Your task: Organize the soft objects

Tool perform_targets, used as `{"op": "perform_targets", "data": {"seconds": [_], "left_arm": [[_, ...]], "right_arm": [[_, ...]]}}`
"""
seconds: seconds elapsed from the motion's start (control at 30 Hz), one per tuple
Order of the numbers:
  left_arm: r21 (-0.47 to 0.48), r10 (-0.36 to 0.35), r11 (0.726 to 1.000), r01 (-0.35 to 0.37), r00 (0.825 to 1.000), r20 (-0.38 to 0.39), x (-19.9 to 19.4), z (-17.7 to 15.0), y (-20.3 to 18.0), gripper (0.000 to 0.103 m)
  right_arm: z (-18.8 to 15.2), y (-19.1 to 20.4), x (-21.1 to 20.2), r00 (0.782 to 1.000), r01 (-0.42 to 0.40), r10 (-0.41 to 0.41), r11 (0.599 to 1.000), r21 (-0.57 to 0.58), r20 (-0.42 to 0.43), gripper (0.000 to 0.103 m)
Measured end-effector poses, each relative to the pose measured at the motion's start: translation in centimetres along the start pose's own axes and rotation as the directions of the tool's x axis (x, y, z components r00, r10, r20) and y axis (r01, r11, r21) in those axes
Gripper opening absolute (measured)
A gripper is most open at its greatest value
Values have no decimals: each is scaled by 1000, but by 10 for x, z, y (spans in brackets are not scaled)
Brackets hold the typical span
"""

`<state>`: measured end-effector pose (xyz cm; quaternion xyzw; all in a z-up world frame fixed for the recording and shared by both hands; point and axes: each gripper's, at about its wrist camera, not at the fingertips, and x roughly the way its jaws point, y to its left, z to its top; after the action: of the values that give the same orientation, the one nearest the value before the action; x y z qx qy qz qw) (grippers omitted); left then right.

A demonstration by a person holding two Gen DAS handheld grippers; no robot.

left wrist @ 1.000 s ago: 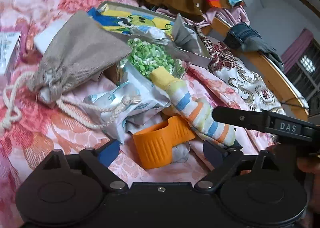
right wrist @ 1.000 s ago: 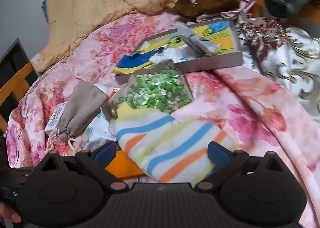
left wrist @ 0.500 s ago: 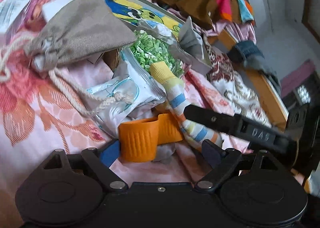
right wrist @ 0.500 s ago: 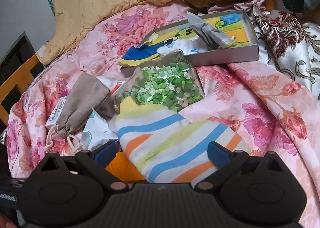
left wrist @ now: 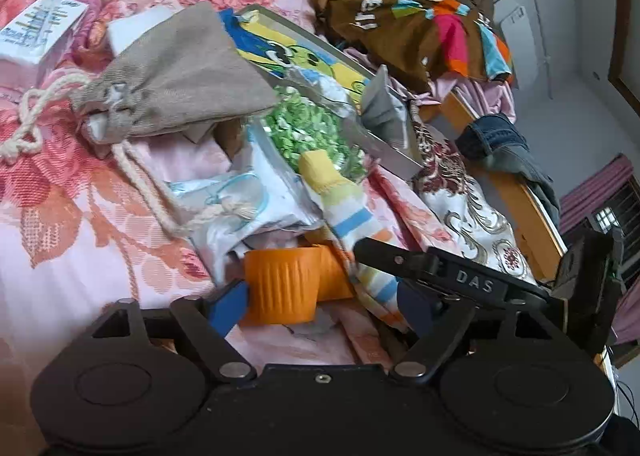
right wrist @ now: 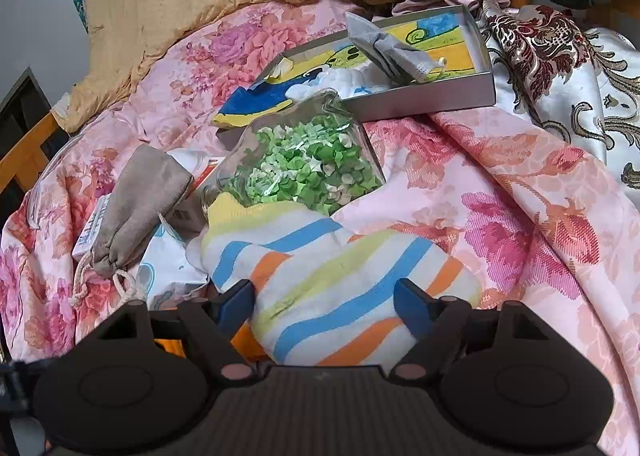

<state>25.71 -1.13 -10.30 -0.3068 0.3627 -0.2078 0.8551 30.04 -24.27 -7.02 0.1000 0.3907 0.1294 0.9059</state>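
**Striped sock bracketed by right fingers, not yet gripped**

Striped sock [right wrist: 344,280] lies on the flowered bedspread [right wrist: 520,215], its yellow cuff resting against the clear bag of green pieces [right wrist: 308,171]. The right gripper [right wrist: 325,306] straddles the sock's wide end; both blue pads flank the fabric with the fingers spread wide, so the cloth appears bracketed, not clamped. Judgement: this is the approach to a pick, the fingers set wide because the sock is broad and limp.

The left gripper [left wrist: 324,306] has its fingers wide as well. One pad touches the orange ribbed cup [left wrist: 280,288], which sits just beside the sock and partly under it. Whether the left side is steadying the cup or merely passing it, I cannot tell.

Surroundings: a grey drawstring pouch [left wrist: 172,75] lies near, its cord trailing over a white printed packet [left wrist: 236,207]. Beyond the bag stands a shallow tin tray [right wrist: 424,99] holding a cartoon-print cloth and a grey mask; judged the likely collecting place.

Risk: closing on the sock may snag the cup beneath it.
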Motion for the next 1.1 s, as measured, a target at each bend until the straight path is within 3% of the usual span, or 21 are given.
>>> {"op": "perform_targets", "data": {"seconds": [0.23,0.3,0.53,0.77,0.93,1.1], "left_arm": [[-44,9,999,-10,1000,-16,11,9,13,76],[-45,32,998,-33,999,-27,14,10,13,68],[-18,86,996,-86,996,-13,14,10,12,38],[54,75,996,-76,997,21,9,11,-2,32],[87,100,991,-101,995,26,11,10,-9,32],[50,122,991,-121,993,-10,19,13,-3,42]], "right_arm": [[0,-2,3,1000,-21,21,999,39,-9,75],[-1,-1,4,1000,-25,25,999,37,-9,72],[-1,4,1,999,-49,49,999,18,11,47],[0,1,-7,997,-69,67,997,41,47,20],[1,-3,-10,996,-65,62,996,55,62,13],[1,-2,-12,996,-62,59,997,47,70,10]]}}
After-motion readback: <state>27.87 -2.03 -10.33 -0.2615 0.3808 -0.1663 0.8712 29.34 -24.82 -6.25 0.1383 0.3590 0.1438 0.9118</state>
